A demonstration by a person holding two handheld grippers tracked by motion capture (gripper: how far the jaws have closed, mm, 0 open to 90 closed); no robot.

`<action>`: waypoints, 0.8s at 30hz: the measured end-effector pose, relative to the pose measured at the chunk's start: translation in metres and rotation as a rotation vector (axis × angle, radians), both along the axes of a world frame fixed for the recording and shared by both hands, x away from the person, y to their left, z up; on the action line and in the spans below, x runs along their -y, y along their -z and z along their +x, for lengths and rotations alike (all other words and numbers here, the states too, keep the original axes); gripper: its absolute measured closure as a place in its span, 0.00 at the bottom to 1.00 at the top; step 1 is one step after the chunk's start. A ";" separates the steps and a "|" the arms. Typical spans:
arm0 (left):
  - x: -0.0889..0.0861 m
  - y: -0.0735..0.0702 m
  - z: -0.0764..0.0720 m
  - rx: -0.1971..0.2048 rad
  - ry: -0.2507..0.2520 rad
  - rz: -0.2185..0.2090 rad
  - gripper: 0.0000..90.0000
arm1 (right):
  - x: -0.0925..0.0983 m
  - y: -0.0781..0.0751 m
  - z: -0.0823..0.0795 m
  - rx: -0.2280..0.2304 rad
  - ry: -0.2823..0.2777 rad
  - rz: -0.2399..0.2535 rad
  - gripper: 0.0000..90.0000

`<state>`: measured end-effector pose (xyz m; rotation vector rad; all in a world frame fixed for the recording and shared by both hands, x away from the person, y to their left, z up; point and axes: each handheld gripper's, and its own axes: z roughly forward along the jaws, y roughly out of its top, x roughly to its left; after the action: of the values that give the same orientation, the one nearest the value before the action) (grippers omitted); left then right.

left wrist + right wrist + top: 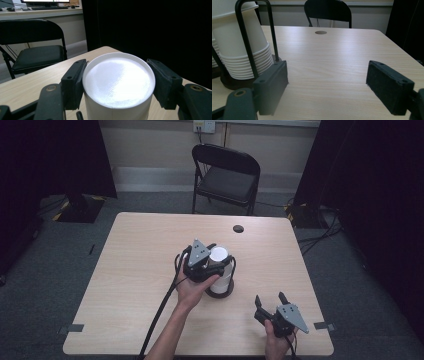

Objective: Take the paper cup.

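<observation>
A stack of upside-down white paper cups [220, 282] stands in a black wire holder [244, 37] near the middle of the table [145, 255]. My left gripper [216, 263] comes at the stack from the left. In the left gripper view its two pads [75, 80] press on both sides of the top cup [118, 80], so it is shut on that cup. My right gripper [270, 298] rests near the front right of the table, to the right of the stack [239, 47]. It is open, with bare tabletop between its pads [273, 85].
A round cable hole [238, 228] sits near the table's far edge. A black folding chair [227, 175] stands behind the table. Dark curtains hang on both sides, and cables lie on the floor at the right.
</observation>
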<state>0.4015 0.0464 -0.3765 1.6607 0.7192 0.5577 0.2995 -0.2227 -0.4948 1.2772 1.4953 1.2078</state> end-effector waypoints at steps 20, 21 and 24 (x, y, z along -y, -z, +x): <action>-0.009 -0.010 -0.005 0.044 -0.012 -0.096 0.39 | 0.000 0.000 0.000 0.001 0.001 0.001 0.19; -0.009 -0.011 -0.006 0.046 -0.012 -0.105 0.39 | 0.000 0.000 0.000 0.001 0.000 0.001 0.19; -0.010 -0.013 -0.007 0.054 -0.016 -0.113 0.39 | 0.000 0.000 0.000 0.003 0.003 0.001 0.19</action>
<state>0.3941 0.0567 -0.3639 1.5310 0.7125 0.5616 0.2993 -0.2228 -0.4949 1.2774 1.4905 1.2083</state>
